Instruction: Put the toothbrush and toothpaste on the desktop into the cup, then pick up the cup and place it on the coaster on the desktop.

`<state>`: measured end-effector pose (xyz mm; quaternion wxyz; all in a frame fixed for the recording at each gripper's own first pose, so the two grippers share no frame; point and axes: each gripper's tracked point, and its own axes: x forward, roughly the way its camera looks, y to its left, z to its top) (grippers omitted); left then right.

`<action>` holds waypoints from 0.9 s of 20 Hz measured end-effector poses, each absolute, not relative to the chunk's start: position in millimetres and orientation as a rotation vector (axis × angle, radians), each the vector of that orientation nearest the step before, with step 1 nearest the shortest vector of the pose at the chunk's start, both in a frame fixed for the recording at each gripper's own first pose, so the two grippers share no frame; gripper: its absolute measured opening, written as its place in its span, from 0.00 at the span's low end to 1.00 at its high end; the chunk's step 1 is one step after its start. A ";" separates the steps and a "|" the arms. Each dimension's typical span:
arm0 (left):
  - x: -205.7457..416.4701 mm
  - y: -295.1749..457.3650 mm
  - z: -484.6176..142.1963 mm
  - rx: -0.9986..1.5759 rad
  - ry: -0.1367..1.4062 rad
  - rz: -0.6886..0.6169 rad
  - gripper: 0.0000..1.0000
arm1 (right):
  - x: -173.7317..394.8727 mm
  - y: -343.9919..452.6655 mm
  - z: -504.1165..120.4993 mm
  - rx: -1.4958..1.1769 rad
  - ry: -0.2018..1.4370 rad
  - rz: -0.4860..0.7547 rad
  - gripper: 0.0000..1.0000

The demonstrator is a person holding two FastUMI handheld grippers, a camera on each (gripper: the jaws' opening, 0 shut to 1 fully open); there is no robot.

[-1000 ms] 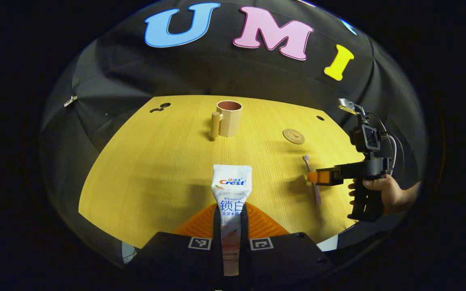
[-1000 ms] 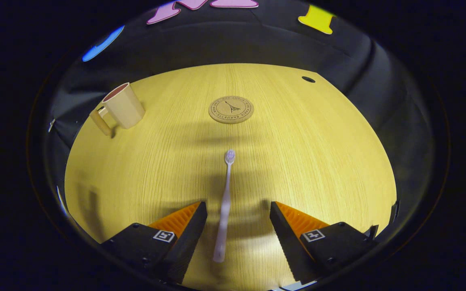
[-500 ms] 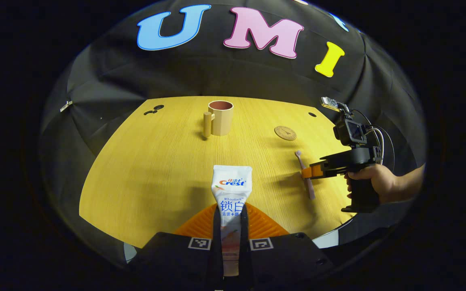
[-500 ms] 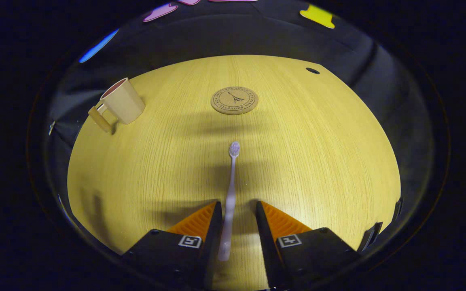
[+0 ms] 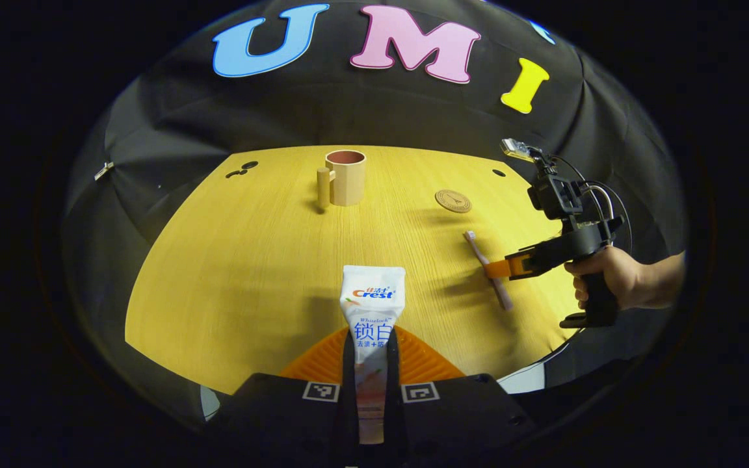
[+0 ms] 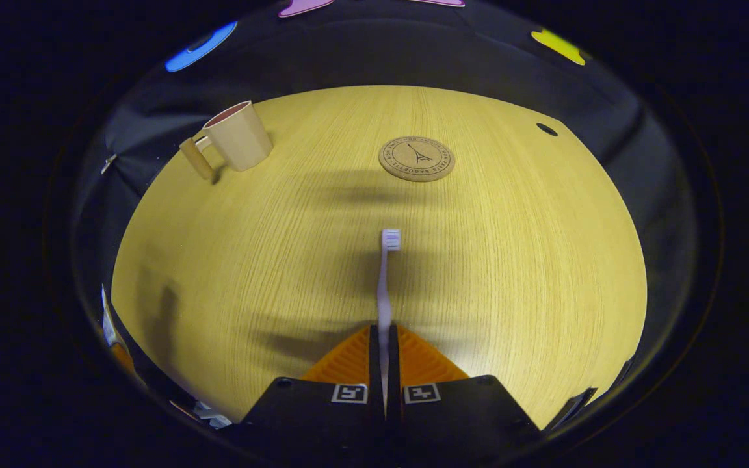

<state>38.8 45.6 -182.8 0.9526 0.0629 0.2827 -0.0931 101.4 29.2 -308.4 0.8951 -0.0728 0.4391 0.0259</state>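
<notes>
Left gripper view: the left gripper is clamped on the toothpaste, both fingers pressing its sides; the tube's long axis runs straight ahead along the fingers, its flat crimped end pointing toward the far edge of the desk. The cup stands upright near that far edge, handle to its left, and the coaster lies flat to its right, well apart. Farther right, a hand holds the right gripper, closed on the toothbrush. Right gripper view: the fingers pinch the toothbrush handle; its long axis runs forward, its head pointing toward the coaster, above the desk.
</notes>
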 end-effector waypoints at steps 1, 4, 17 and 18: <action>40.7 43.7 -181.3 0.120 0.573 -0.189 0.20 | 101.7 26.7 -307.1 -0.152 0.917 0.059 0.06; 50.1 41.0 -166.2 0.090 0.548 -0.182 0.20 | 107.9 24.9 -287.5 -0.093 0.881 0.072 0.06; 157.9 17.1 -36.0 -0.013 0.273 -0.197 0.20 | 100.8 8.4 -202.6 -0.079 0.666 0.224 0.06; 167.6 11.8 -28.5 -0.024 0.246 -0.206 0.20 | 99.5 7.5 -197.0 -0.067 0.656 0.235 0.05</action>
